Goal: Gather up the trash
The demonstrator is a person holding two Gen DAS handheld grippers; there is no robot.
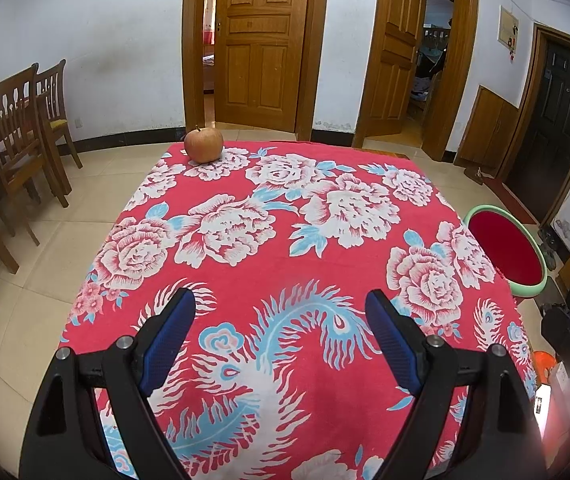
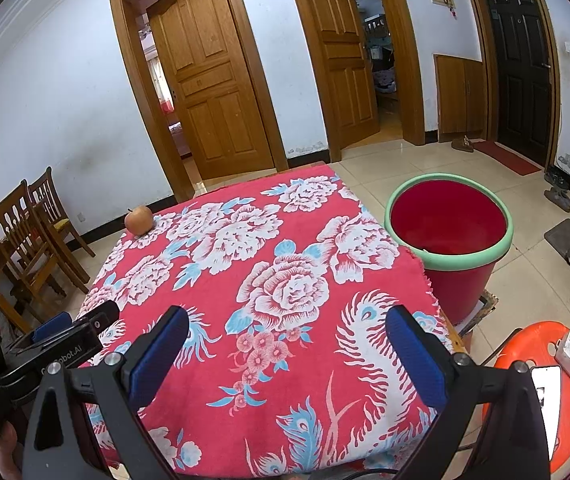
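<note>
An apple (image 1: 203,145) sits at the far left corner of the table, which is covered by a red floral cloth (image 1: 285,220); it also shows in the right wrist view (image 2: 138,220). A red bucket with a green rim (image 2: 448,236) stands on the floor by the table's right edge, and shows in the left wrist view (image 1: 507,252). My left gripper (image 1: 281,300) is open and empty over the near part of the table. My right gripper (image 2: 287,320) is open and empty over the near right part. The left gripper's body (image 2: 45,344) shows at the left of the right wrist view.
Two wooden chairs (image 1: 25,120) stand left of the table. An orange stool (image 2: 537,400) with a power strip stands at the near right. Wooden doors (image 1: 261,40) and a dark door (image 2: 521,64) line the far wall. Shoes (image 2: 561,196) lie on the tiled floor.
</note>
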